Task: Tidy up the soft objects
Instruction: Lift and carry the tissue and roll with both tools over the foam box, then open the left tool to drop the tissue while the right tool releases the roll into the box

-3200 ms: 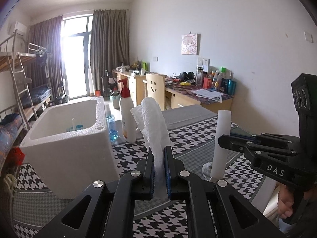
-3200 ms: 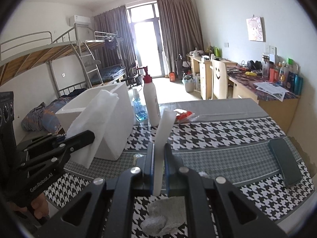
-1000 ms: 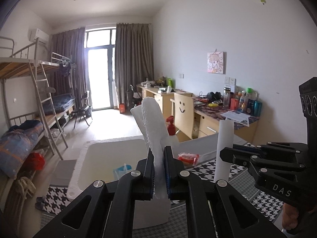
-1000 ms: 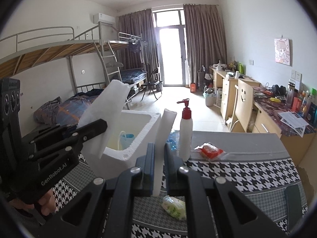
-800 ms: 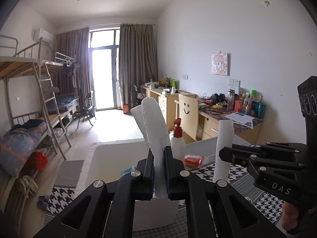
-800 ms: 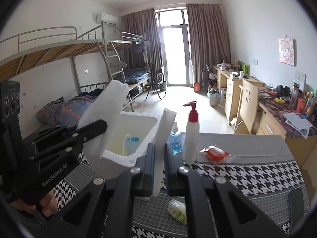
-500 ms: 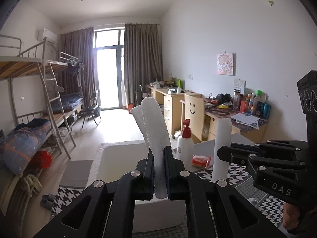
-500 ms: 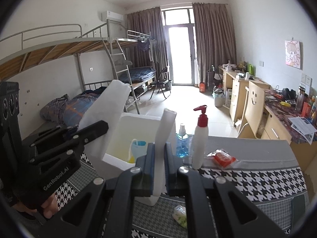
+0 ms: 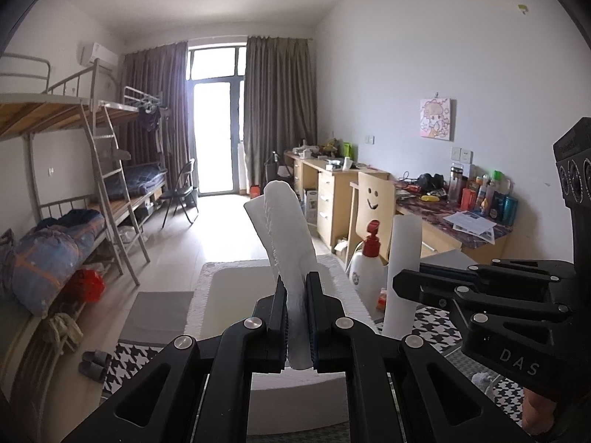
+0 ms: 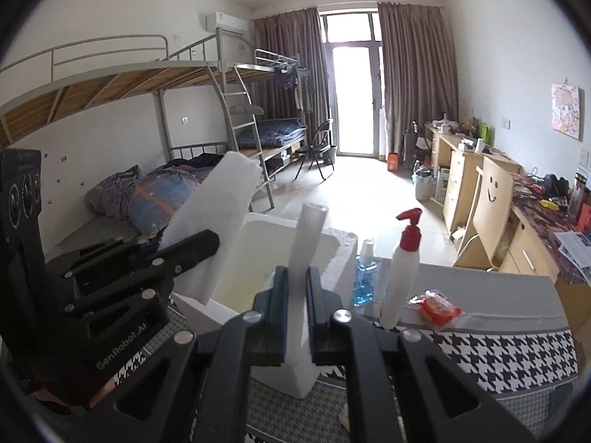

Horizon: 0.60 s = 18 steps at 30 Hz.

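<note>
**Above the foam box, one soft piece in each gripper**

Above the white foam box (image 9: 236,295), which I take as my landmark, I have both soft pieces raised. To its left side my left gripper (image 9: 296,317) pinches the folded white pad (image 9: 286,236) low down, the fingers (image 9: 277,317) pressed against both faces, the free part leaning up over the box opening. Right of that, my right gripper (image 10: 295,317) clamps the slim white foam strip (image 10: 304,243) near its base, standing almost upright above the box's near wall.

My judgement: both pieces are very light and squashy. The pad looks quilted and limp, so I would hold it low and close to the fold to stop it flopping. The strip seems stiffer and holds its shape, but could bend or dent under a hard pinch, so a mid-to-low grip suits it.

Count: two soft pieces held, one box. Just right of the box on the worktop (image 10: 517,336) stand one small blue bottle (image 10: 364,277), one white pump bottle (image 10: 402,273) with a red top, and one red packet (image 10: 437,304).
</note>
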### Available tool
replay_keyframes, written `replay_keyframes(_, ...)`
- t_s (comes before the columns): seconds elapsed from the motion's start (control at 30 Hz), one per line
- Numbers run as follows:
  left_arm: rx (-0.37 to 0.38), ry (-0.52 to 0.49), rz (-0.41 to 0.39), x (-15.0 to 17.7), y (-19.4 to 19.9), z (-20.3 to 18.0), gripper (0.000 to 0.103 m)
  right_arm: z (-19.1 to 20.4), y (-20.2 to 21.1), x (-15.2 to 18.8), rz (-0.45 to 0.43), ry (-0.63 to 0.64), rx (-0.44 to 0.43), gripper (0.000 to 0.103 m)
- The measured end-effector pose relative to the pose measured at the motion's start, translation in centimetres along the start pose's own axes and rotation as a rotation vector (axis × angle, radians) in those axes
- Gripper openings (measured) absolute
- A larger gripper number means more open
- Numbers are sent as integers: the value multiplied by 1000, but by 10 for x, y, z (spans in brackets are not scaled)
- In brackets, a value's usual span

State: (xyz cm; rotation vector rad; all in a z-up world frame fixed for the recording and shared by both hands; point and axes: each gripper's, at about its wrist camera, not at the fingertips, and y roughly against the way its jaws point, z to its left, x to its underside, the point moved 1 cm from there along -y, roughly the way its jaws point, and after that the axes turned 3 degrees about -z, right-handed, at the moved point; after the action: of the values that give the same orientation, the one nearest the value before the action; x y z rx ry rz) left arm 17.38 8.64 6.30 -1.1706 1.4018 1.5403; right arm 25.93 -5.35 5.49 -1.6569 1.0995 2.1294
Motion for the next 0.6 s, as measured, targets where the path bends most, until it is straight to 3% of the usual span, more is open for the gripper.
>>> replay_keyframes(0.6, -22, 25, 47, 0, -23, 19, 9, 11, -32, -11, 41, 14, -9, 12)
